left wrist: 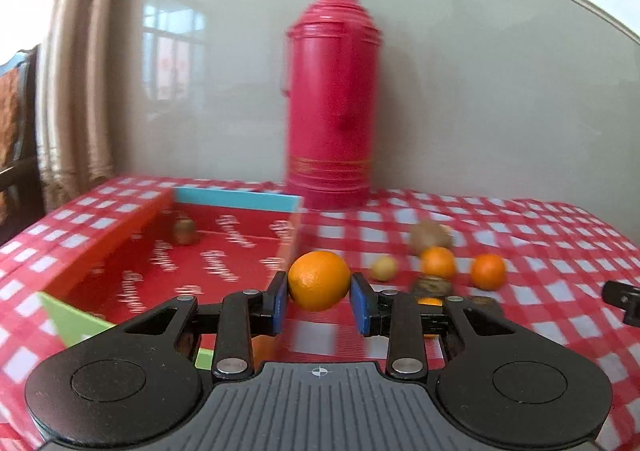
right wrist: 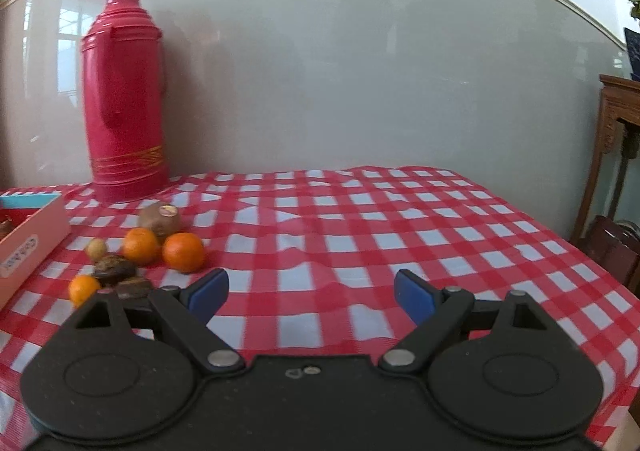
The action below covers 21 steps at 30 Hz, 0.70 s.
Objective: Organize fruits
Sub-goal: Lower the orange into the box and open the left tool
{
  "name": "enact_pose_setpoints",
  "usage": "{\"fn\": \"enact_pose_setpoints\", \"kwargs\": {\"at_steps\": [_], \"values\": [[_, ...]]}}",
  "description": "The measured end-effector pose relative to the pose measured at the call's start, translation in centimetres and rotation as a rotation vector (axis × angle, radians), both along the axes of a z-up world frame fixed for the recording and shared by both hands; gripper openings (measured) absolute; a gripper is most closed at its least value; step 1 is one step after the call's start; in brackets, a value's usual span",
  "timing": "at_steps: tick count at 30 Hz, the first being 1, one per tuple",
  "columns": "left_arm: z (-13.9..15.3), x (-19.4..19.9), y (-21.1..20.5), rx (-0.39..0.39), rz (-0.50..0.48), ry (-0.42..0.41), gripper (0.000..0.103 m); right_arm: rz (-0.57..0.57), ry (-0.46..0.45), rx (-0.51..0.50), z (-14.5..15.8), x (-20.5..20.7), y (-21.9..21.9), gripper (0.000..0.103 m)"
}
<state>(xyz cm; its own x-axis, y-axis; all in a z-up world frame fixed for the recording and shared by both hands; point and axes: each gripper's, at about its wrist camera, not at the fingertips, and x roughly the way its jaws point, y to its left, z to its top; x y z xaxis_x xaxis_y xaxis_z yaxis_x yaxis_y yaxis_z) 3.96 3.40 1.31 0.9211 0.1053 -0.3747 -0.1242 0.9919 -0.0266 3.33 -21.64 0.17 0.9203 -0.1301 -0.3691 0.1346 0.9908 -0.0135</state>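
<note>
My left gripper (left wrist: 319, 301) is shut on an orange (left wrist: 319, 280) and holds it above the checkered cloth, just right of the open red box (left wrist: 224, 251). A kiwi (left wrist: 185, 230) lies inside the box at the back. Loose fruit lies on the cloth to the right: two oranges (left wrist: 438, 262) (left wrist: 487, 271), a small yellow fruit (left wrist: 384, 268), a brown kiwi (left wrist: 430, 236) and dark nuts (left wrist: 434, 286). My right gripper (right wrist: 311, 295) is open and empty over bare cloth, right of the same pile: oranges (right wrist: 184, 252) (right wrist: 140, 246) (right wrist: 83, 290), the kiwi (right wrist: 160, 220).
A tall red thermos (left wrist: 332, 99) stands at the back against the wall, also in the right wrist view (right wrist: 124, 99). A green and blue box flap (left wrist: 72, 321) is at the near left. A wooden cabinet (right wrist: 618, 155) stands beyond the table's right edge.
</note>
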Motion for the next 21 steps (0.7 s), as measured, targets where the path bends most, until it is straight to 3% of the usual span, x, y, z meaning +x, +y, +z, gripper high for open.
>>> {"fn": "enact_pose_setpoints", "kwargs": {"at_steps": [9, 12, 21], "values": [[-1.1, 0.4, 4.8, -0.017, 0.103, 0.076, 0.034, 0.068, -0.003, 0.0, 0.3, 1.0, 3.6, 0.084], [-1.0, -0.4, 5.1, 0.005, 0.112, 0.045, 0.079, 0.087, -0.003, 0.005, 0.4, 1.3, 4.7, 0.084], [-0.7, -1.4, 6.6, 0.031, 0.144, 0.027, 0.081, 0.148, -0.003, -0.018, 0.4, 1.6, 7.3, 0.083]]}}
